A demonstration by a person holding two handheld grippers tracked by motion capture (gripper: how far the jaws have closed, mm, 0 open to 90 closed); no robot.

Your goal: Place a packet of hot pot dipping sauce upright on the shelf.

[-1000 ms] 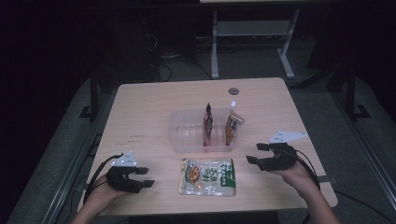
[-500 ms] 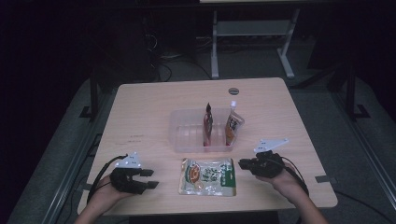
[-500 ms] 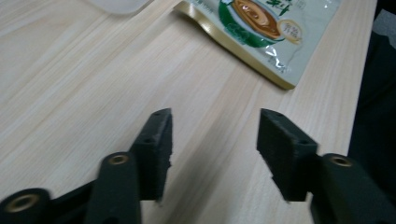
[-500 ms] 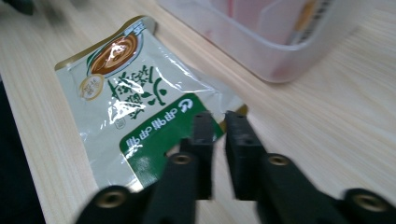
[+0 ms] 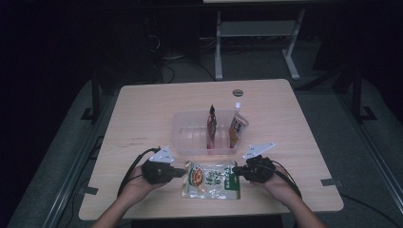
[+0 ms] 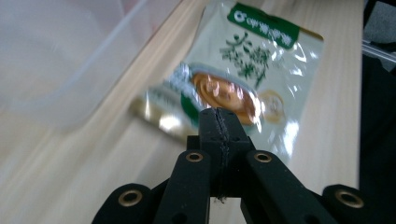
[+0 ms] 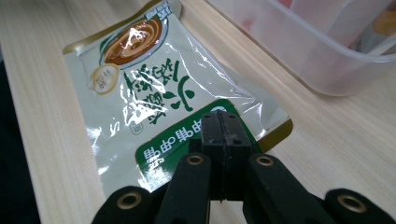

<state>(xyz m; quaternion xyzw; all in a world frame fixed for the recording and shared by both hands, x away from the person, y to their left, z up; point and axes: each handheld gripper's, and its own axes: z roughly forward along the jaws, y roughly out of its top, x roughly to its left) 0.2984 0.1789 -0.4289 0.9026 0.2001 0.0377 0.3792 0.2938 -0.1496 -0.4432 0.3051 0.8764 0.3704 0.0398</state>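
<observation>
While the room around it lies almost black, the pale wooden table point(image 5: 142, 114) stands lit in the middle of the high view, its light grain running bare across most of the top. Grey floor point(image 5: 57, 156) surrounds it, and behind its far edge stand the white legs of a metal frame point(image 5: 256, 33) with loose cables on the ground beside them. A small round disc point(image 5: 237, 92) sits in the tabletop near the far edge. At the centre of the table rests a clear plastic tub point(image 5: 190, 133), with a red sachet point(image 5: 211, 124) and an orange-and-white sachet point(image 5: 238, 127) standing upright in its right half. Just in front of the tub, near the person's edge, a flat green-and-white food pouch point(image 5: 212, 179) lies on the wood, its glossy film catching the light. The left gripper point(image 5: 179, 173) reaches in at the pouch's left edge and the right gripper point(image 5: 238, 173) at its right edge, each held in a hand that comes from the bottom of the view. Both pairs of jaws have just been closing and now stand pressed together. In the left gripper view the closed tips point(image 6: 219, 122) sit over the end of the pouch point(image 6: 243, 70) printed with a brown bowl; in the right gripper view the closed tips point(image 7: 226, 127) sit over the green band of the pouch point(image 7: 154, 93). Whether either pair pinches the film cannot be told.
</observation>
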